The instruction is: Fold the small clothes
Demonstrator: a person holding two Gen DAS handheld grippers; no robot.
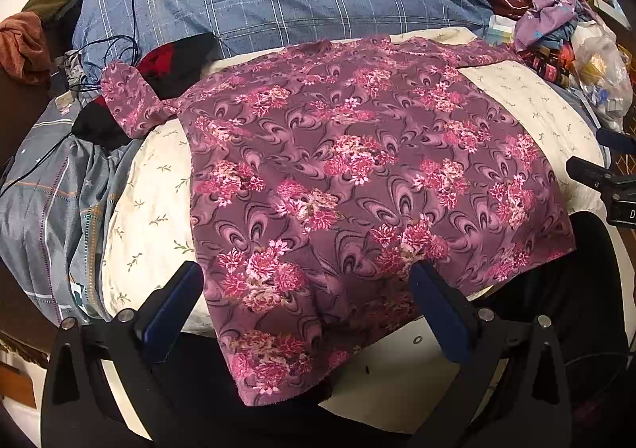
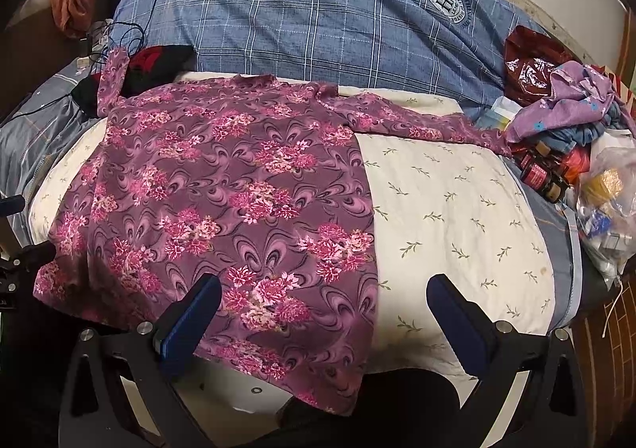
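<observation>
Your 2 wrist fisheyes both sit low at the bed's near edge, looking forward and slightly down between their own open fingers. Left view centres near the floral top (image 1: 357, 177); right view sits further right, taking in more of the cream quilt (image 2: 457, 209). Both share the top and the blue plaid duvet (image 1: 318, 2) behind.

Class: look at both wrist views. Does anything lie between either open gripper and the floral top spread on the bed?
Nothing visible does. The left gripper hangs open right over the top's near hem, and the right gripper is open at its right edge. Clutter sits off at the far right, touching only the sleeve tip.
</observation>
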